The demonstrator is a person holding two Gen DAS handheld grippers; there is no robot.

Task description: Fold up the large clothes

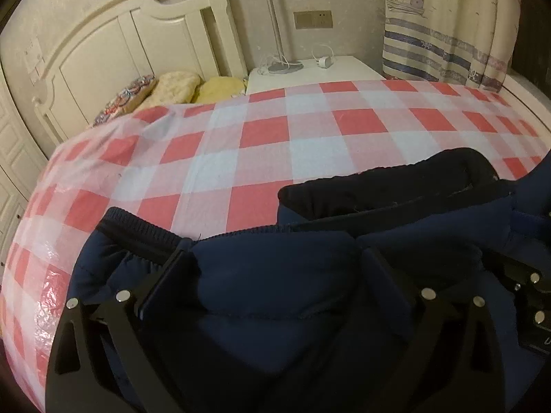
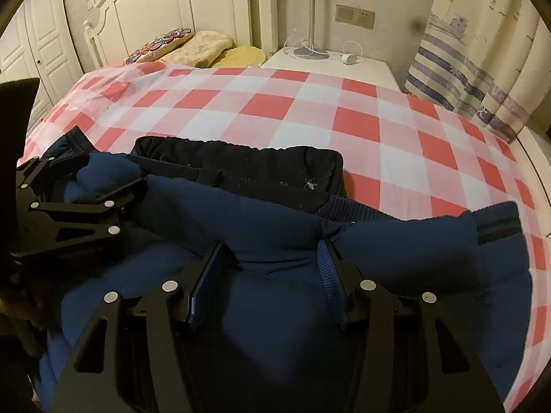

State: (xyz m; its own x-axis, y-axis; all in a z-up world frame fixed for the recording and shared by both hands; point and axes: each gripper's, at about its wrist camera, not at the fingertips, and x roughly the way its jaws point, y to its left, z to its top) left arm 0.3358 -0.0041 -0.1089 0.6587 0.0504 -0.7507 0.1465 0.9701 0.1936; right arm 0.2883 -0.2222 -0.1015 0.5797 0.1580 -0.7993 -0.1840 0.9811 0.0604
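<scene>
A padded navy jacket (image 1: 275,285) with a black lining (image 1: 389,186) lies bunched on the red-and-white checked bed cover (image 1: 261,130). My left gripper (image 1: 275,258) has its jaws apart with a thick fold of the jacket bulging between them. It also shows in the right wrist view (image 2: 100,179), at the left on the jacket. My right gripper (image 2: 272,254) stands the same way around a fold of the jacket (image 2: 275,309), by the black lining (image 2: 241,172). A cuff (image 2: 499,227) lies at the right. Whether the pads press the cloth is unclear.
Pillows (image 1: 179,86) lie at the white headboard (image 1: 113,41). A white nightstand (image 1: 313,72) holds a lamp base and a charger. A striped curtain (image 1: 447,34) hangs at the right. The bed's left edge (image 1: 20,241) drops off beside cupboard doors.
</scene>
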